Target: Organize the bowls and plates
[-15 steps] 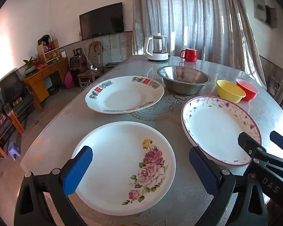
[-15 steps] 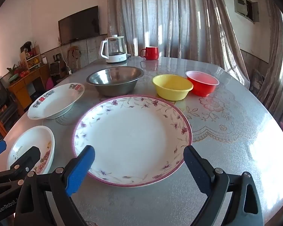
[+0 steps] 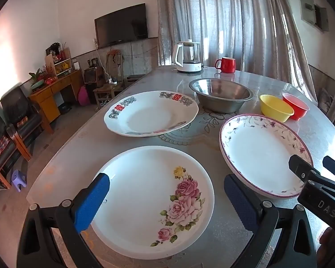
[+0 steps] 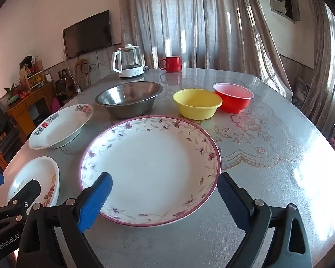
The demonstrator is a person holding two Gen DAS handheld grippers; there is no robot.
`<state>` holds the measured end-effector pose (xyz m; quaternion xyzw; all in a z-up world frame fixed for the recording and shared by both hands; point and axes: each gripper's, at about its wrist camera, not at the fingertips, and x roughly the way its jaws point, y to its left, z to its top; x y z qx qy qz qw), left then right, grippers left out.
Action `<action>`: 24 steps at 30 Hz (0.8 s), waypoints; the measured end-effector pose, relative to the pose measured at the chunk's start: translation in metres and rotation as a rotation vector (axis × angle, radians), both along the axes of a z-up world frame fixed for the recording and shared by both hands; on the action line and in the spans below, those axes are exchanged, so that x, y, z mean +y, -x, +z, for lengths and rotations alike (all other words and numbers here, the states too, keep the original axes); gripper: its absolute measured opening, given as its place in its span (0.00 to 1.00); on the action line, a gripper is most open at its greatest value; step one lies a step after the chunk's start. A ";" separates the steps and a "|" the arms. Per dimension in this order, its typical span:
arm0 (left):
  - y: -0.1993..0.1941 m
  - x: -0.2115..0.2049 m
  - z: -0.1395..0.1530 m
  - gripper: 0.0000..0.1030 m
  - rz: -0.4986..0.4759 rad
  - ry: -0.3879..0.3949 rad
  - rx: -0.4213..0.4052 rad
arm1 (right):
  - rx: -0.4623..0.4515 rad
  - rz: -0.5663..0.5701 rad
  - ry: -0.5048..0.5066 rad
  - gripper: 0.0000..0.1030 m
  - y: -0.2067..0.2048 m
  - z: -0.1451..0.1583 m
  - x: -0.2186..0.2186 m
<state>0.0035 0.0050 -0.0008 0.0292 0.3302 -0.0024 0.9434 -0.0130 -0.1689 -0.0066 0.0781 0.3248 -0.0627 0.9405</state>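
My left gripper point(image 3: 167, 196) hangs open just above the near edge of a white plate with pink roses point(image 3: 154, 201). My right gripper point(image 4: 165, 192) is open too, over the near rim of a plate with a purple floral border point(image 4: 149, 167). That purple-rimmed plate point(image 3: 263, 154) lies to the right in the left wrist view, where the right gripper's black frame point(image 3: 319, 183) shows. A white plate with red characters point(image 3: 151, 116) sits further back. Behind the plates stand a steel bowl point(image 4: 129, 98), a yellow bowl point(image 4: 196, 103) and a red bowl point(image 4: 233, 97). Nothing is held.
A glass kettle point(image 4: 128, 61) and a red mug point(image 4: 172, 63) stand at the far table edge. The round table point(image 4: 268, 156) has bare glossy surface at the right. Chairs and a wooden cabinet point(image 3: 53, 93) lie beyond the table's left edge.
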 end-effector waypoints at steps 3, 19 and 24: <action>0.000 0.001 0.000 1.00 -0.002 -0.002 0.000 | -0.004 0.001 -0.001 0.94 -0.002 0.000 0.001; 0.001 -0.001 -0.001 1.00 -0.002 0.000 0.005 | -0.021 0.018 -0.006 0.94 0.003 0.006 0.002; 0.001 -0.001 -0.001 1.00 -0.004 -0.001 0.005 | -0.027 0.021 -0.007 0.94 0.005 0.008 0.001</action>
